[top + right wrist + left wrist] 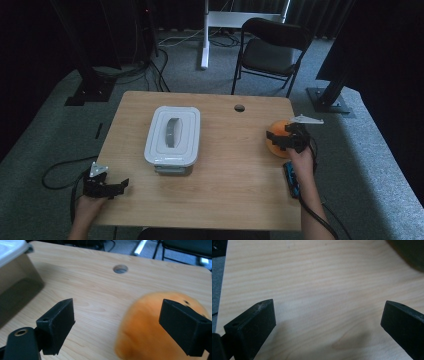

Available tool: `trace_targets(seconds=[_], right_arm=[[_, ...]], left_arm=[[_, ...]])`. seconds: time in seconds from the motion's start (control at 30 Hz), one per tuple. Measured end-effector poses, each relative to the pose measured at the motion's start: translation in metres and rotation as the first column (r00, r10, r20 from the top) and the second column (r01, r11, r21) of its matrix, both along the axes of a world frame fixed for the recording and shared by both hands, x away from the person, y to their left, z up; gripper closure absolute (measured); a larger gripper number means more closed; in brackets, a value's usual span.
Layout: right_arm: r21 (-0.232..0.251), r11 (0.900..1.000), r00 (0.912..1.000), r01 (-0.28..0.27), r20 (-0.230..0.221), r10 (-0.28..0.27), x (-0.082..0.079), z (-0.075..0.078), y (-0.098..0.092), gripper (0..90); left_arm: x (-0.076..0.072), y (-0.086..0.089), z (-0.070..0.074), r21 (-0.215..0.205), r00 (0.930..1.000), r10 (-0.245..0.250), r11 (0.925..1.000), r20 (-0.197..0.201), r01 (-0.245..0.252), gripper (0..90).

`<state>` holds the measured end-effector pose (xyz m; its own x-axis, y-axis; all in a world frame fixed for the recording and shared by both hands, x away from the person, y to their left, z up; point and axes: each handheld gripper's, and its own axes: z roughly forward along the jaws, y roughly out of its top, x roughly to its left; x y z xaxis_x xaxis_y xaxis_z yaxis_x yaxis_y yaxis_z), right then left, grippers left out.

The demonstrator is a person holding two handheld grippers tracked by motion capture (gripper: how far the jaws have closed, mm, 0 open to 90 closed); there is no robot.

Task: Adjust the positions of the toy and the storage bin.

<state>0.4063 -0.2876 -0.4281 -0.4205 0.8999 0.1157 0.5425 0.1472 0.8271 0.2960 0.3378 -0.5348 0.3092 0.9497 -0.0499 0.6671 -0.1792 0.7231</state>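
An orange fuzzy ball [275, 144] rests on the wooden table [235, 180] near its right edge. My right gripper [280, 136] hovers over it with its jaws wide apart. In the right gripper view the ball [147, 327] lies below and against the right jaw, while the left jaw stands well clear of it; the right gripper [118, 308] is open. My left gripper [121, 185] sits at the table's front left corner. In its own view the left gripper [328, 312] is open over bare wood.
A white-lidded clear box [173, 134] with a grey handle stands left of centre, its side visible as the box [15, 277]. A cable hole [239, 108] lies at the back. A blue object [291, 180] lies by the right wrist. A black chair [272, 50] stands behind the table.
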Motion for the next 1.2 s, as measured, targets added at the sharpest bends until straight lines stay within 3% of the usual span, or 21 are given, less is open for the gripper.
trace_targets(seconds=[0.1,0.3,0.37,0.43,0.9,1.2], right_arm=[[0.014,1.0,0.9997,-0.021,0.014,0.021,-0.002,0.002,0.011,12.9],[-0.01,0.998,0.997,-0.064,0.043,0.064,-0.005,-0.001,0.039,13.0],[-0.026,0.996,0.9958,-0.081,0.039,0.082,-0.004,-0.005,0.05,13.0],[-0.012,0.994,0.9938,-0.106,0.035,0.106,-0.004,-0.012,0.059,13.0],[0.028,0.979,0.9779,-0.204,-0.039,0.205,0.008,-0.065,0.124,13.0],[0.021,0.972,0.9696,-0.235,-0.064,0.236,0.014,-0.079,0.153,13.0]], left_arm=[[0.005,-0.003,0.004,-0.032,0.9992,-0.032,0.999,0.023,0.033,0.3],[0.019,-0.011,0.003,0.008,0.9988,-0.04,0.9992,0.03,0.04,0.3],[0.024,-0.012,0.002,0.022,0.9987,-0.042,0.9989,0.028,0.042,0.3],[0.029,-0.013,0.002,0.045,0.9979,-0.06,0.9972,0.023,0.059,0.3],[0.059,-0.023,0.003,0.027,0.997,-0.074,0.9969,0.023,0.073,0.3],[0.078,-0.028,0.009,0.047,0.9942,-0.104,0.9936,0.029,0.102,0.3]])
